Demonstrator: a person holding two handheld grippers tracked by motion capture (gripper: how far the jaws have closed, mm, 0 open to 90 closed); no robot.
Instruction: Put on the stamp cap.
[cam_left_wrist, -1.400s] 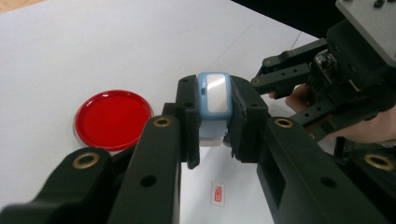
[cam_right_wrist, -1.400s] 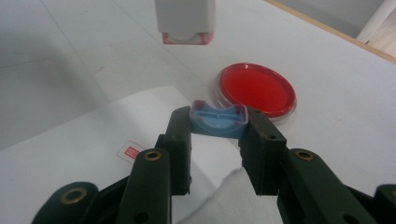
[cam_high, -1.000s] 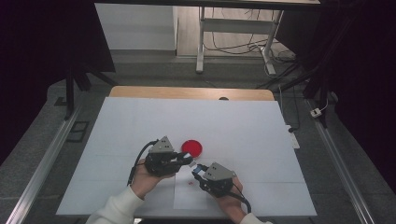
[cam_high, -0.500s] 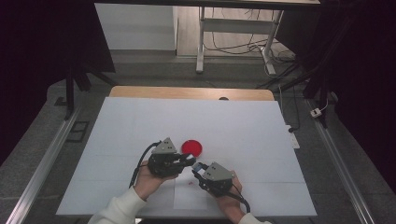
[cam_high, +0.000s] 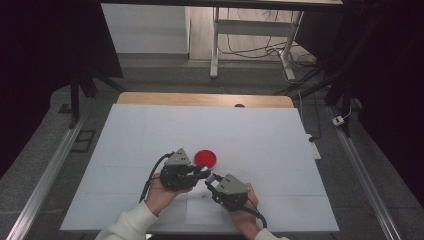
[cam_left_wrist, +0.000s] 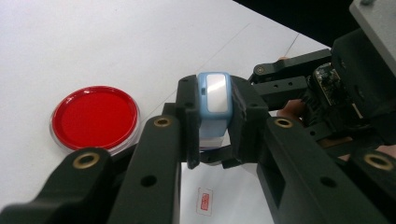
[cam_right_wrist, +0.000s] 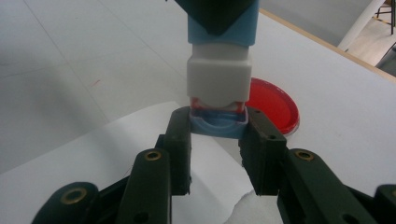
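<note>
High view: both hands meet near the white worktop's (cam_high: 260, 125) front edge, beside a round red lidded dish (cam_high: 205, 158).

Left gripper view: the left gripper (cam_left_wrist: 215, 140) clamps a small blue-and-white rectangular stamp (cam_left_wrist: 213, 105).

Right gripper view: the right gripper (cam_right_wrist: 218, 140) pinches its blue cap (cam_right_wrist: 218, 125) (a seam showing red), over white paper (cam_right_wrist: 116, 140).

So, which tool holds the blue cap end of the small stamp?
The right tool: its jaws clamp the blue cap. The left tool grips the stamp body instead.
</note>
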